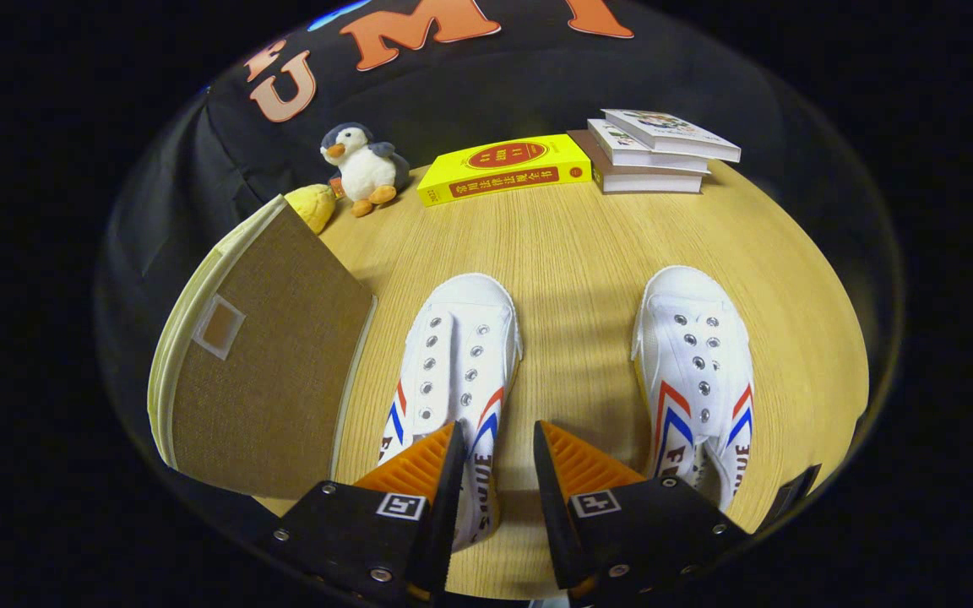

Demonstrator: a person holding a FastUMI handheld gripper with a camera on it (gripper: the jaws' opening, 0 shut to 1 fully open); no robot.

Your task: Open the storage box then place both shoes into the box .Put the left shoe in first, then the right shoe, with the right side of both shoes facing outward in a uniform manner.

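My gripper point(495, 460) hangs over the worktop point(588, 236) with its fingers parted and nothing between them but bare wood and the inner edge of the left shoe point(453, 355), whose heel lies under the left finger. The storage box point(271, 363), a brown fabric case with a small label window, sits closed just beside that shoe, so lifting its lid is, by my reading, the step in hand. To do it well I would swing over to the box, catch the lid at its pale rim on the side nearest the shoes, and raise it squarely so the box does not slide. Both shoes lie flat on their soles, long axes running away from me, toes aimed at the far books; the right shoe point(698, 371) rests well apart from its mate, just beyond the right finger. A yellow book point(503, 169), a stack of books point(655, 152) and a plush penguin point(364, 169) line the far edge.
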